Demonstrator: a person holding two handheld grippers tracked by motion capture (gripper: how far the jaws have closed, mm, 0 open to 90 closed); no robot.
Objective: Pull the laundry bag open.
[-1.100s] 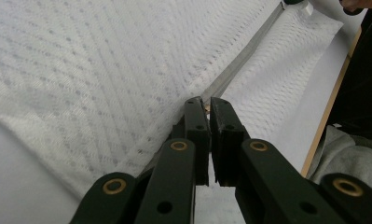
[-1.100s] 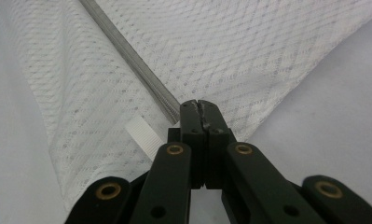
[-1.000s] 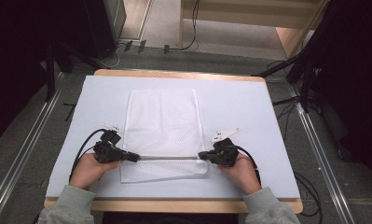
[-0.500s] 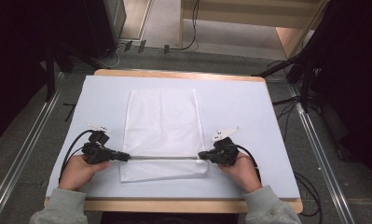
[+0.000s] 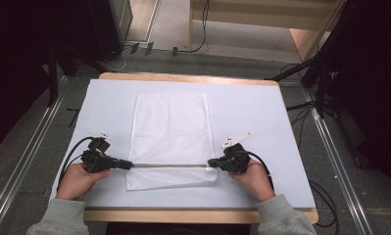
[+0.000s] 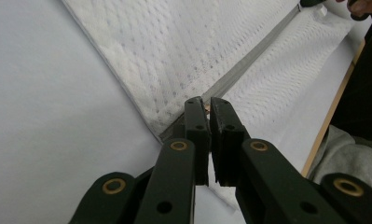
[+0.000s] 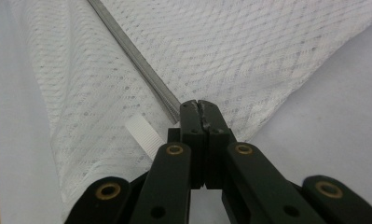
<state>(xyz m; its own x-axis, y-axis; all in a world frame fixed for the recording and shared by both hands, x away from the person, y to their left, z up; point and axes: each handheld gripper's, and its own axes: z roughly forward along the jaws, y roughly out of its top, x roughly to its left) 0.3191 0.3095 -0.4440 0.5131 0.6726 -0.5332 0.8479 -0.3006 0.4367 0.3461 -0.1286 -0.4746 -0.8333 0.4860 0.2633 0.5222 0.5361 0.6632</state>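
White mesh bag (image 5: 171, 139) lies flat on the pale sheet (image 5: 261, 117) covering the table (image 5: 193, 78), its grey zipper (image 5: 168, 165) running across near the person's edge; the left gripper (image 5: 126, 164) has its jaws pinched on the zipper's left end, at the bag's corner; the right gripper (image 5: 213, 162) has its jaws pressed together on the zipper's right end, just beside a small white tag (image 7: 144, 134); the zipper stretches straight between the two.

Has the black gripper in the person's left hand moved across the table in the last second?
Yes. The left gripper slid outward, toward the table's left edge, away from the white mesh bag it overlapped before.
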